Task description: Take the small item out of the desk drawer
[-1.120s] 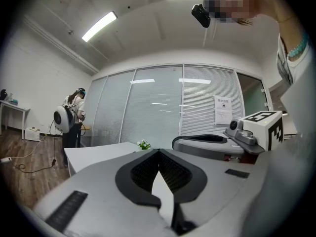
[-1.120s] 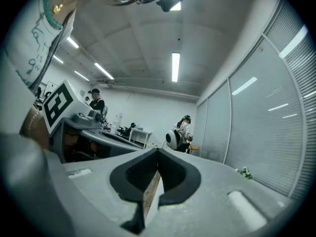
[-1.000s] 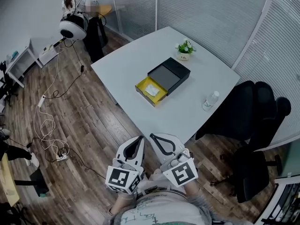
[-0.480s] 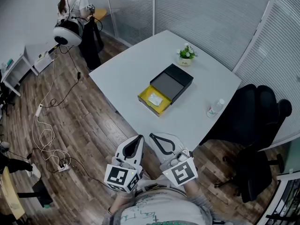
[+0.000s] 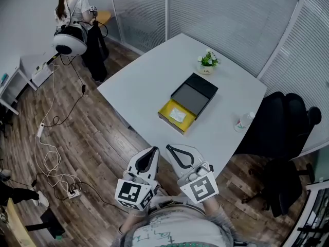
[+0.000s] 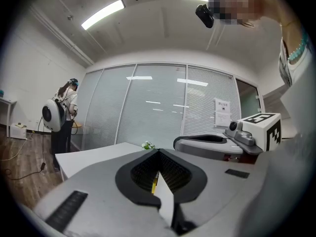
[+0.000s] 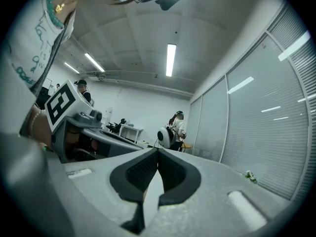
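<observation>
While the person walks up, the desk (image 5: 149, 81) sits lower and nearer in the head view than a second ago, so the approach is under way and no reach has begun. On it lies the black box (image 5: 200, 89), its yellow drawer (image 5: 167, 118) already pulled out toward the near edge, which I judge spares the opening step. Both tools ride low by the body as before. The left hand-held gripper (image 5: 152, 153) and the right hand-held gripper (image 5: 170, 150) each have jaws pressed together on nothing, well apart from the drawer. The small item (image 5: 178, 115), pale and flat, lies untouched in the open drawer. One gripper must spread before pinching it.
</observation>
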`<action>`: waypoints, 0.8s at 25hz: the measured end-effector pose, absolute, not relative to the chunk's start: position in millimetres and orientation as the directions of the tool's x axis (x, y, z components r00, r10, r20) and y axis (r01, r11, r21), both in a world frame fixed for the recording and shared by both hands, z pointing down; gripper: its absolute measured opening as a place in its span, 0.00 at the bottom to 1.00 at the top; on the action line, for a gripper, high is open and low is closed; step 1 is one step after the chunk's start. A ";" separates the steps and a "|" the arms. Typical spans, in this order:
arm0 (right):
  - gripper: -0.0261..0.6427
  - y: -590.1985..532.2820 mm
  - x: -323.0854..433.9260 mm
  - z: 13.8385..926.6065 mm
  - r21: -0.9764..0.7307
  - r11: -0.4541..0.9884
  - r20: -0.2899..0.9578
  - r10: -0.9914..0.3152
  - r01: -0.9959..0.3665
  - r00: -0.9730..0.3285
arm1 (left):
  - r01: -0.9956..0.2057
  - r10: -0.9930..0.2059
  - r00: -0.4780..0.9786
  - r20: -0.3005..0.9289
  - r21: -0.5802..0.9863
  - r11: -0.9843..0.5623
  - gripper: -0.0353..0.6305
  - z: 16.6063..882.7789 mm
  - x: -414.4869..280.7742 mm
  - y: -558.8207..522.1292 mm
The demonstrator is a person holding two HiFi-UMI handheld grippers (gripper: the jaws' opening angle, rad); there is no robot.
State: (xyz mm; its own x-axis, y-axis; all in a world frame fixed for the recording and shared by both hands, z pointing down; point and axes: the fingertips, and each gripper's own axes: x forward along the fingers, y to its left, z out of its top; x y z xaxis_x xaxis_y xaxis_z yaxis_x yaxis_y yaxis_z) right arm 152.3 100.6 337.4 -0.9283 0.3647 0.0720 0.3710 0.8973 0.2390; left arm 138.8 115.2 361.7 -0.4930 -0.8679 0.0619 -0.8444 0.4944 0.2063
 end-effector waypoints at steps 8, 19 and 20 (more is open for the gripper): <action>0.04 123.5 121.9 344.2 0.239 0.909 0.093 0.329 0.342 -0.940 | -0.869 -0.895 -0.441 0.072 0.215 0.446 0.05 367.4 110.8 135.0; 0.04 141.5 107.2 358.9 0.241 0.922 0.125 0.278 0.301 -0.952 | -0.881 -0.911 -0.402 0.087 0.233 0.411 0.05 378.5 96.8 164.8; 0.04 142.4 106.6 359.0 0.238 0.925 0.125 0.274 0.297 -0.953 | -0.881 -0.912 -0.401 0.087 0.236 0.409 0.05 378.9 96.8 166.7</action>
